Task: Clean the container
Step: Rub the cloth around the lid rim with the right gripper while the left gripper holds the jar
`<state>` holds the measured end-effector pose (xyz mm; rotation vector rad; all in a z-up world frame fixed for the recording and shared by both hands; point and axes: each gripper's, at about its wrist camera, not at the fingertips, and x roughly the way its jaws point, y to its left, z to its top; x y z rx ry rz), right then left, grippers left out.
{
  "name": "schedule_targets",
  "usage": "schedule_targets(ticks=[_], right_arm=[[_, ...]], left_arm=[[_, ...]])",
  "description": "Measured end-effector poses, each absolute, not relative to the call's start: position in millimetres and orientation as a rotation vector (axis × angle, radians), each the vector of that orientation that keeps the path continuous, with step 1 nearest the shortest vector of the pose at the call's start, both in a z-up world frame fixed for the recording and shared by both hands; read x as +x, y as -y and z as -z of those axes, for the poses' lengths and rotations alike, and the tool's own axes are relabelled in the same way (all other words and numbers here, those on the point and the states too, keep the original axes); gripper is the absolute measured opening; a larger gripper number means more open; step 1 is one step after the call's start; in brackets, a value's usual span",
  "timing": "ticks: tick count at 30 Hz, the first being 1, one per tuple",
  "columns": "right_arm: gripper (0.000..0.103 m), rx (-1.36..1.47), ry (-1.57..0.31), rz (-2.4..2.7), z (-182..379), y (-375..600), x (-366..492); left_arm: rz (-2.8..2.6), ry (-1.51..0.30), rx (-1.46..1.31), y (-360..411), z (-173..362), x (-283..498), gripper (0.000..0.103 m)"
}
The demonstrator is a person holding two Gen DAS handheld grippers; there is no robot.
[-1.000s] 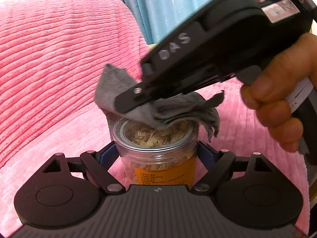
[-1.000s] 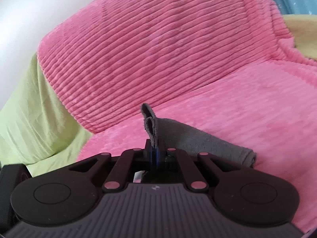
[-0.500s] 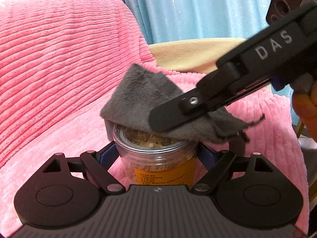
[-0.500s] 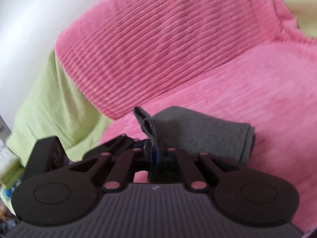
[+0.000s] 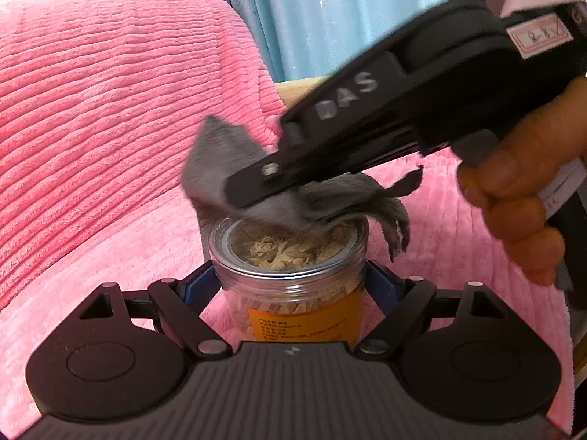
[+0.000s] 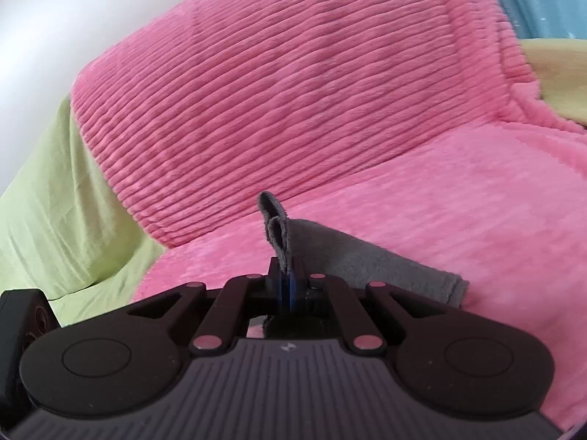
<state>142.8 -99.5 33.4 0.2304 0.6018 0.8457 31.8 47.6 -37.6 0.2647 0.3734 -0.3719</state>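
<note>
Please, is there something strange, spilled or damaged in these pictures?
Nothing is spilled or broken. The jar stands upright, clamped between the left tongs, its lid closed over the pale flakes. The right tongs pinch the grey cloth against the lid. One small oddity: the cloth's hanging edge looks frayed.

"DAS" stands in pale letters on the right gripper [image 5: 256, 187], seen from the left wrist; a pink tag [image 5: 539, 33] near its handle and the jar's [image 5: 290, 256] orange label [image 5: 304, 321] carry unreadable writing
</note>
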Motion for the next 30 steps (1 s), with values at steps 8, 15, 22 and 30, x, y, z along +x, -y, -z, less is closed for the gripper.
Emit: schedule_targets(ticks=[8, 15, 22, 30], right_arm=[[0.001, 0.247, -0.671, -0.904, -35, 128, 125], [0.001, 0.257, -0.703, -0.994, -36, 106, 118], [0.000, 0.202, -0.647, -0.947, -38, 69, 138], [0.000, 0.216, -0.604, -0.828, -34, 97, 144]], left_arm=[[0.383, -0.373, 0.270, -54, 38, 35, 0.085], [0.378, -0.374, 0.271, -51, 37, 29, 0.085], [0.384, -0.375, 0.258, -52, 37, 28, 0.084], [0.387, -0.373, 0.270, -49, 37, 26, 0.085]])
